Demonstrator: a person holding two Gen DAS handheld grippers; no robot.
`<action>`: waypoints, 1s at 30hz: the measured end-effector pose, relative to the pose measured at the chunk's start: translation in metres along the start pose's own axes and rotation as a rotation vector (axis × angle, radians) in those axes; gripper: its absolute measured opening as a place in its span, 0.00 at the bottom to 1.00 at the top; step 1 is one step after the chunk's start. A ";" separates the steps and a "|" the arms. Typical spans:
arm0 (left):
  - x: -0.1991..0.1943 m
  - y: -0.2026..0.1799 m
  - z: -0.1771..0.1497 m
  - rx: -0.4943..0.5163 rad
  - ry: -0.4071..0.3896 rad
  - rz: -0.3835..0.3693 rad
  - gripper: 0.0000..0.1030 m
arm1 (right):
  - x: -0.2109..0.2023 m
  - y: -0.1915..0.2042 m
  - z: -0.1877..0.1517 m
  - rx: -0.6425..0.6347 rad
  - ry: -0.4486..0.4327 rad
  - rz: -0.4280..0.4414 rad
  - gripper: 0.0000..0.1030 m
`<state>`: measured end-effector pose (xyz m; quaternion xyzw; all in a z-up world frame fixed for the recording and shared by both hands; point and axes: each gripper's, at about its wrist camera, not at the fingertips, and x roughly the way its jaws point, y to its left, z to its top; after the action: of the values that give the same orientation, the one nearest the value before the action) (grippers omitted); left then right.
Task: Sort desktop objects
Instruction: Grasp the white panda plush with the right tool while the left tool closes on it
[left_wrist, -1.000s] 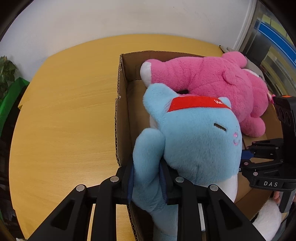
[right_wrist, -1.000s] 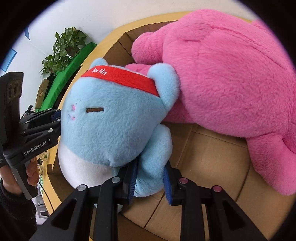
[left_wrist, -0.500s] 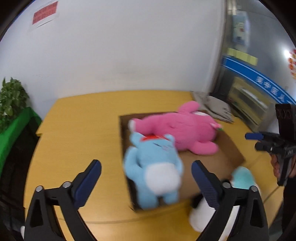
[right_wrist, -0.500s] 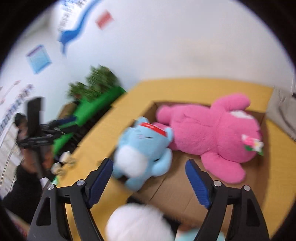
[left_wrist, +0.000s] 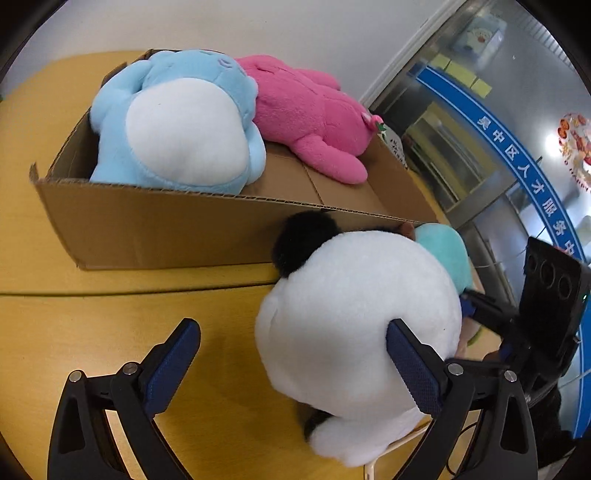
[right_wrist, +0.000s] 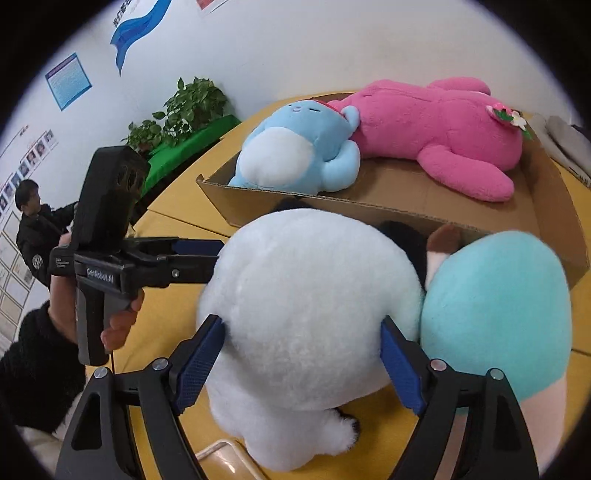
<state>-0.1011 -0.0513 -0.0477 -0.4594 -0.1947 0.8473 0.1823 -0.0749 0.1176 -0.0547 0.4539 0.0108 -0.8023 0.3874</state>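
A blue plush (left_wrist: 177, 122) (right_wrist: 295, 151) and a pink plush (left_wrist: 314, 110) (right_wrist: 439, 125) lie in the cardboard box (left_wrist: 166, 225) (right_wrist: 406, 210) on the yellow table. In front of the box stands a white plush with black ears (left_wrist: 362, 317) (right_wrist: 306, 306), next to a teal plush (left_wrist: 447, 254) (right_wrist: 495, 314). My left gripper (left_wrist: 295, 358) is wide open; its right pad touches the white plush. My right gripper (right_wrist: 303, 354) is wide open around the white plush, both pads at its sides.
The yellow table (left_wrist: 74, 325) extends left of the white plush. A potted plant on a green cloth (right_wrist: 184, 118) stands beyond the table's left side. A person (right_wrist: 33, 229) stands by the wall. Grey cloth (right_wrist: 565, 144) lies right of the box.
Both grippers let go of the blue plush, now lying in the box, pulled back, and came down open at the white plush in front of the box.
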 end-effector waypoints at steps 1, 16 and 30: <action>-0.004 -0.001 -0.004 0.000 -0.002 -0.008 0.87 | 0.000 0.003 -0.003 -0.006 0.006 0.009 0.82; -0.028 0.029 -0.032 -0.056 -0.011 -0.060 0.99 | -0.014 -0.024 -0.024 0.170 -0.058 0.075 0.81; -0.029 0.023 -0.030 -0.083 -0.028 -0.210 0.72 | -0.004 -0.039 -0.037 0.261 -0.106 0.216 0.58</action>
<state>-0.0639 -0.0802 -0.0531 -0.4316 -0.2793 0.8211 0.2481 -0.0716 0.1610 -0.0862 0.4561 -0.1627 -0.7733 0.4093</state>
